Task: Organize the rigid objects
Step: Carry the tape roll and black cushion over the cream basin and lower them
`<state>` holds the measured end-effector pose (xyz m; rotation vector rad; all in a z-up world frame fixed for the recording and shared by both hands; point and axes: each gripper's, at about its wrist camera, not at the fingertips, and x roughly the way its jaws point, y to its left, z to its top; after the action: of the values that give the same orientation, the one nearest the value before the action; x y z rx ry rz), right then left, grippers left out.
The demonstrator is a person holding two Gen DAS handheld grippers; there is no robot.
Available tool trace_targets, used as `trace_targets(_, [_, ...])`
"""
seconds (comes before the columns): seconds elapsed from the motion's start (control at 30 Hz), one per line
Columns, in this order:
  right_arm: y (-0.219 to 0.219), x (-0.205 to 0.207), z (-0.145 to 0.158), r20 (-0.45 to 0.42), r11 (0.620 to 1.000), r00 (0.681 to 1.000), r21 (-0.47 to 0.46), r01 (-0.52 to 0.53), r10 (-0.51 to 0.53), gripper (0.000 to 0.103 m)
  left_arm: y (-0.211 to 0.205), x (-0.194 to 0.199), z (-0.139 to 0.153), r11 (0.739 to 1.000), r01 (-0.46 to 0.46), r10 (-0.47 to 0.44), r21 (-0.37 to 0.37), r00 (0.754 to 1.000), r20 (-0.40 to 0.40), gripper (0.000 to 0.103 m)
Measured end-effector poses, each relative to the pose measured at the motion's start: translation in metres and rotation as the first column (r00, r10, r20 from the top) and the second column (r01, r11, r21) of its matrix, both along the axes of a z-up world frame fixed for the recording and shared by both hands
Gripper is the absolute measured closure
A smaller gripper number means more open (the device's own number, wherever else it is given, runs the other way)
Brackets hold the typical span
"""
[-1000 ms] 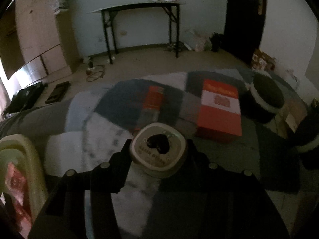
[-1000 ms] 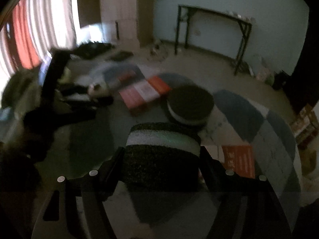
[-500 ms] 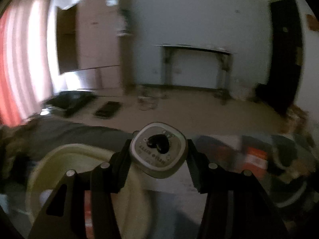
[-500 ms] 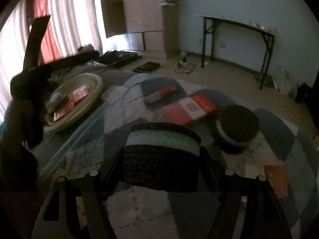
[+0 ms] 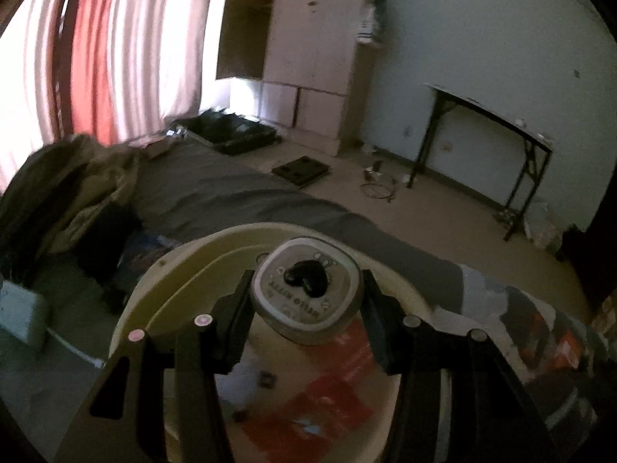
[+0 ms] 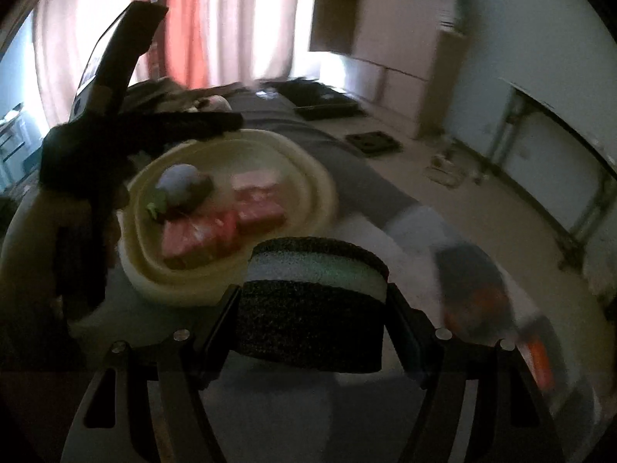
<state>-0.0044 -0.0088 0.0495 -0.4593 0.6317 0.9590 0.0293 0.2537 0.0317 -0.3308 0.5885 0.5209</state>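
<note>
Left tongs (image 5: 306, 301) pinching a rounded tin (image 5: 306, 295), held above the cream basin (image 5: 405, 289) on the bed (image 5: 231, 200). Right tongs (image 6: 312, 316) pinching a black-and-white sponge block (image 6: 312, 308) near the basin's rim (image 6: 320, 189); red boxes (image 6: 254, 200) lie inside the basin.

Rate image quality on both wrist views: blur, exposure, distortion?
Left wrist: dim room, curtains blown out, tin in the hand-held gripper sharp, fisheye bends edges. Right wrist: motion-smeared basin and floor, backlit window, held sponge fairly crisp.
</note>
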Motion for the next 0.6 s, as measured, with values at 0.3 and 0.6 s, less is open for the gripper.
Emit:
trace_targets(0.3, [0.08, 0.048, -0.005, -0.107, 0.987, 0.985, 0.101, -0.127, 0.138, 0.032, -0.004, -0.028, 0.047, 0.975, 0.147, -0.139, 0.165, 0.989, -0.058, 0.05])
trace_targets(0.6, [0.112, 0.077, -0.039, -0.11, 0.987, 0.982, 0.052, -0.149, 0.154, 0.032, 0.089, -0.019, -0.012, 0.97, 0.242, -0.237, 0.02, 0.963, -0.129, 0.05])
